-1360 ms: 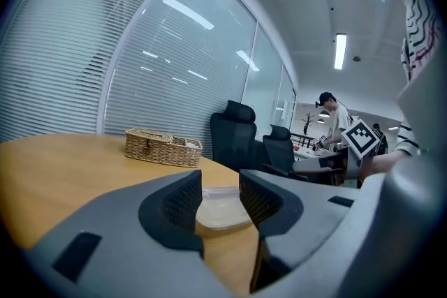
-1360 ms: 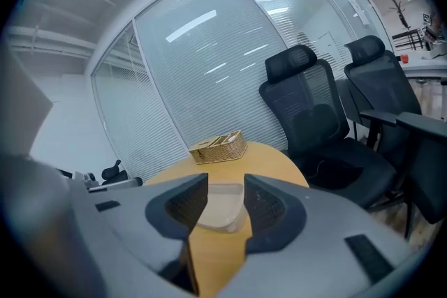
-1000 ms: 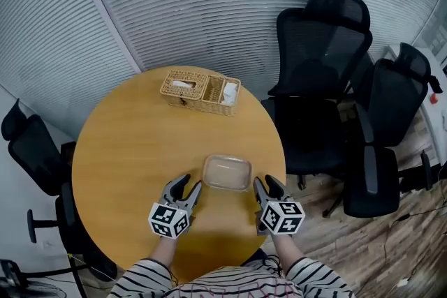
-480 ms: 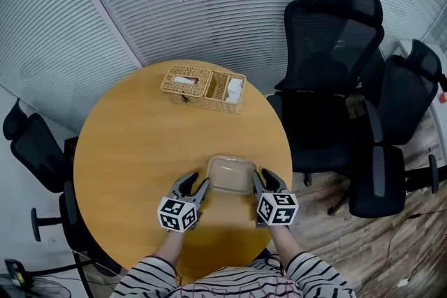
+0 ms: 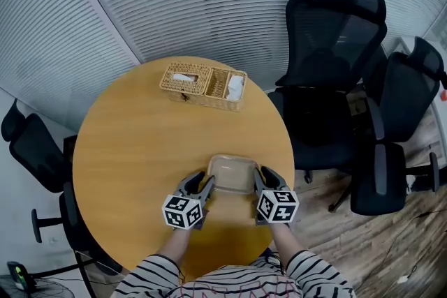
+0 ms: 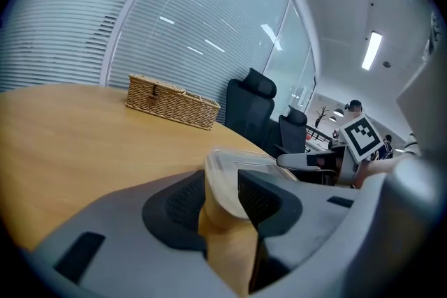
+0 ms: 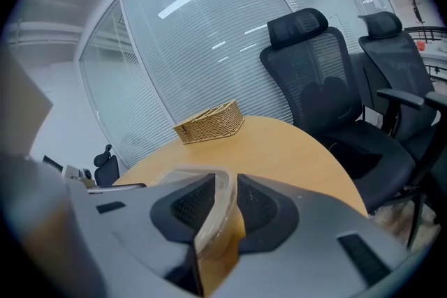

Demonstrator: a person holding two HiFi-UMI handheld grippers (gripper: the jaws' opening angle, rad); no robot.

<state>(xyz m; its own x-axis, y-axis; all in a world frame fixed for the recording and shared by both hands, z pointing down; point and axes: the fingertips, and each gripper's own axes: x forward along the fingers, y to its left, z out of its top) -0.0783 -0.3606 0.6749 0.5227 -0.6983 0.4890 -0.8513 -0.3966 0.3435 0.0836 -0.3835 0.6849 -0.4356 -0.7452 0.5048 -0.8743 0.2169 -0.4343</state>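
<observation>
Well, from the head view my two tools meet at a clear plastic container (image 5: 232, 173) that sits near the near edge of the round tabletop (image 5: 133, 143). My left tool (image 5: 198, 185) is at the container's left near corner and my right tool (image 5: 263, 179) is at its right side. Through the container's clear bottom only the wood of the tabletop shows. At the far edge, well apart from all this, stands a wicker basket (image 5: 199, 100) with two compartments. Something white shows in the lidded left one and small white pieces lie in the open right one; I cannot tell what they are. Black office chairs (image 5: 328, 45) stand beyond the right edge.

Next, the left gripper view. My left tool (image 6: 222, 181) has its jaws on either side of the container's (image 6: 241, 160) rounded corner. The clear rim fills the gap and, as far as I can see, meets both pads. The basket (image 6: 171, 102) stands far off, its contents hidden behind its wall.

Last, the right gripper view. My right tool (image 7: 225, 195) has its jaws drawn close, pinching the container's (image 7: 216, 209) thin wall between the pads. The basket (image 7: 209, 123) sits at the far edge.
</observation>
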